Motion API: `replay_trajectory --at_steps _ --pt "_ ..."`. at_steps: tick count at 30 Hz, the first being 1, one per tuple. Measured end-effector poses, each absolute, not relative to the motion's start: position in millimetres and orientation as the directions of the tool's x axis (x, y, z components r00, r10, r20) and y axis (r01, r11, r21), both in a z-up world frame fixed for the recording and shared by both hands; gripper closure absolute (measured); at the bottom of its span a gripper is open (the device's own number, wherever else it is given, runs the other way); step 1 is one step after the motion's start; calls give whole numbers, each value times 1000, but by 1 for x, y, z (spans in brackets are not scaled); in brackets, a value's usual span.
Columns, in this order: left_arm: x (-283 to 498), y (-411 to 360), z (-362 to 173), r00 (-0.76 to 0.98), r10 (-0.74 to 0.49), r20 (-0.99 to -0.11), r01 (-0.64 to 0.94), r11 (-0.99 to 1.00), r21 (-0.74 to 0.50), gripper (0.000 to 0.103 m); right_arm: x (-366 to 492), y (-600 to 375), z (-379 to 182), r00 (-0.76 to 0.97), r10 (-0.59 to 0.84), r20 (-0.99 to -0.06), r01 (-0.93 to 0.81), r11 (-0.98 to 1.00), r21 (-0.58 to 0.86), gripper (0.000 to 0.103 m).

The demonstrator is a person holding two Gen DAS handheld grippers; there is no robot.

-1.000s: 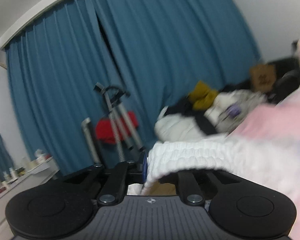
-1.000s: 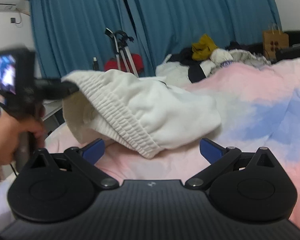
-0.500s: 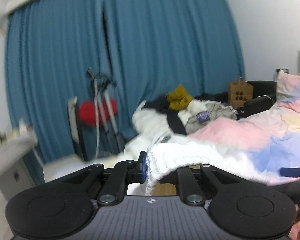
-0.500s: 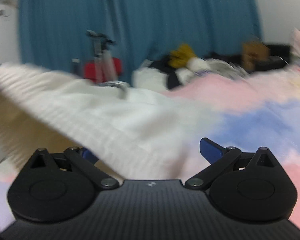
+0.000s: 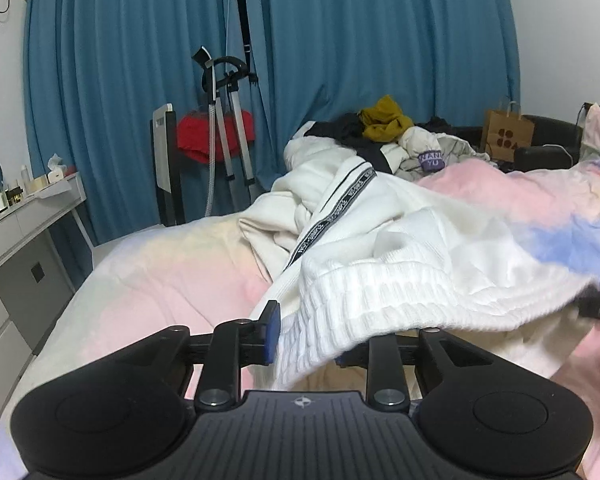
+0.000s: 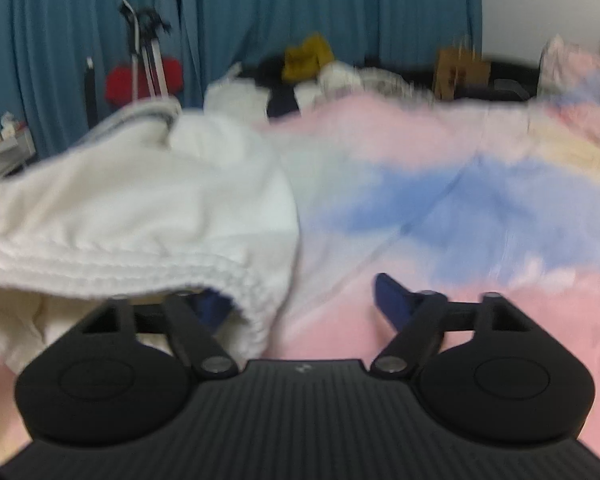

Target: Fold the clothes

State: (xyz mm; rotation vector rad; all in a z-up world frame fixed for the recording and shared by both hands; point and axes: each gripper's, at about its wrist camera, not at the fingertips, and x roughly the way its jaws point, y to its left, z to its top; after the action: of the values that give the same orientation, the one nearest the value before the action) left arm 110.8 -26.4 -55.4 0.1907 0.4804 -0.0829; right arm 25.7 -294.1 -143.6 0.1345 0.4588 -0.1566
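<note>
The left gripper (image 5: 306, 334) is clamped on the ribbed hem of a white knit garment (image 5: 420, 264). One blue-padded finger (image 5: 271, 330) shows at the left of the fabric; the other is hidden under the hem, which drapes over it. From that grip the garment runs forward and to the right across the bed (image 5: 160, 280), lifted at the near edge and lying on the pastel bedspread (image 5: 540, 196) farther back. A black-and-white printed band (image 5: 336, 208) runs along the cloth toward the far side of the bed.

In the right wrist view, which is blurred, the right gripper (image 6: 300, 304) stands wide apart. The same garment (image 6: 140, 216) fills the left half of that view, and its ribbed hem droops over the left finger, while the right finger (image 6: 392, 300) is bare above the pink part of the bedspread (image 6: 440, 200). The fabric lies on the one finger only; nothing is pinched between the two. At the right edge of the left wrist view, a blurred dark shape touches the far end of the hem.

Beyond the garment, at the far edge of the bed, lies a pile of clothes (image 5: 384, 136) with a mustard-yellow piece on top. Blue curtains (image 5: 340, 40) hang behind it.
</note>
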Motion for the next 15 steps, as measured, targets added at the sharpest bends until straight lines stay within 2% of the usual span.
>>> replay_trajectory --at_steps 1,3,7,9,13,15 --pt "111 -28 -58 882 -27 -471 119 979 167 69 27 -292 -138 898 -125 -421 176 981 84 34" --pt "110 -31 -63 877 -12 -480 109 978 177 43 29 -290 -131 914 -130 -384 167 984 64 39" --pt "108 -38 -74 856 24 -517 92 976 198 34 40 -291 -130 906 -146 -398 180 982 49 39" --pt "106 -43 -80 852 35 -523 95 971 221 25 46 -296 -137 892 -137 -431 189 979 81 39" --pt "105 -51 -93 838 81 -540 91 954 285 23 50 -305 -144 883 -102 -457 193 968 157 40" --pt "103 -54 -99 835 91 -543 96 947 306 21 48 -309 -141 887 -82 -454 188 963 192 53"
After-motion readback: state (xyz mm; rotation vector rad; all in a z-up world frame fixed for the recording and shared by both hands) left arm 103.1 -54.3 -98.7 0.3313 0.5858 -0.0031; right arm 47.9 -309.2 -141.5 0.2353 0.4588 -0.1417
